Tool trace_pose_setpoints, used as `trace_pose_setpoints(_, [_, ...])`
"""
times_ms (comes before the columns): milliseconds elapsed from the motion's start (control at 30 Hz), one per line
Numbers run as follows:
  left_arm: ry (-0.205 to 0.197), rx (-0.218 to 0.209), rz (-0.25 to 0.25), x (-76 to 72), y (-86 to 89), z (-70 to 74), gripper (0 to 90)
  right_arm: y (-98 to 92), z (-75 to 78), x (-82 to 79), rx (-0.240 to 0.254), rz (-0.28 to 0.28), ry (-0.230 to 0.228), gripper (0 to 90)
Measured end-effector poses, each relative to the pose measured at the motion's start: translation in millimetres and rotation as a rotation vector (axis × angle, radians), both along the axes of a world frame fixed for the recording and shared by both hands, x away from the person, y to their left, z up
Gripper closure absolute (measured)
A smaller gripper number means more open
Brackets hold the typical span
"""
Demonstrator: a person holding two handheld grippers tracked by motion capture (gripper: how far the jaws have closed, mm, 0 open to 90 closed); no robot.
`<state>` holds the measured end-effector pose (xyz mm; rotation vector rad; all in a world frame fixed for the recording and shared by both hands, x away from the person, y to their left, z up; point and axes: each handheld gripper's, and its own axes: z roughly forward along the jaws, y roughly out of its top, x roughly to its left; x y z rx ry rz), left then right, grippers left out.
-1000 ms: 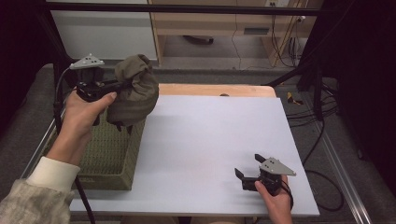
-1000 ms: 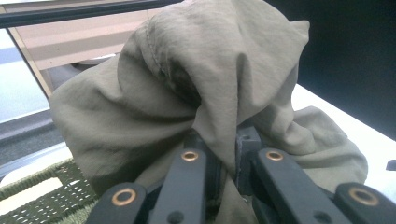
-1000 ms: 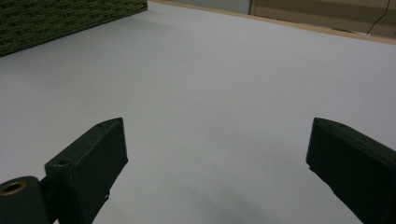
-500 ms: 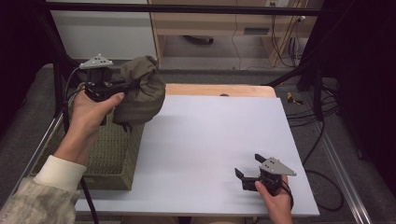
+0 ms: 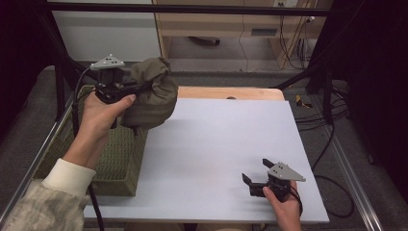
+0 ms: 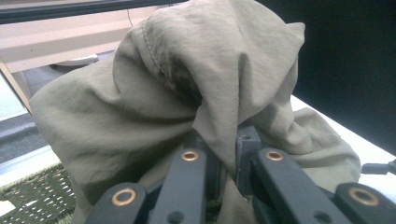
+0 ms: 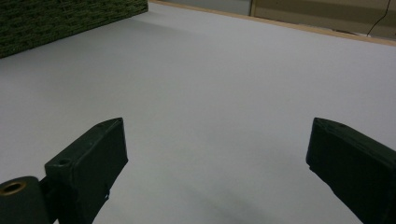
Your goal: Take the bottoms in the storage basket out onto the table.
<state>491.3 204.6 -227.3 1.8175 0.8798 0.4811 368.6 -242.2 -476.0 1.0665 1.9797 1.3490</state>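
Observation:
A crumpled olive-green cloth point(image 5: 150, 96) hangs in the air over the near-left edge of the white table point(image 5: 226, 144), just right of the woven green basket point(image 5: 113, 163). My left gripper point(image 5: 137, 89) is shut on a fold of it; in the left gripper view the cloth point(image 6: 187, 93) bulges up over the closed jaws of my left gripper point(image 6: 231, 158). My right gripper point(image 5: 255, 180) rests near the table's front right, held by a hand, and stands open. In the right gripper view my right gripper point(image 7: 217, 158) has bare table between its jaws.
The woven green basket sits at the table's left side and its wall point(image 7: 56, 18) shows in the right gripper view. A wooden strip point(image 5: 231, 92) runs along the table's far edge. Black frame bars and cables point(image 5: 312, 62) stand behind and to the right.
My left gripper has carried the cloth to the right and slightly up, from above the basket to the table's left edge. The right gripper has not moved.

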Motion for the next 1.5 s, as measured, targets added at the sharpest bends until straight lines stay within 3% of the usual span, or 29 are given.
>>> trace_pose_setpoints(233, [0.005,-0.016,-0.009,0.8,-5.6,2.0,84.6,0.0,0.1,0.0,0.0,0.001,0.0,5.4])
trace_pose_setpoints(1500, [0.007,-0.001,-0.031,4.6,-32.4,8.7,84.6,-0.7,0.9,-0.8,0.006,0.002,-0.004,5.4])
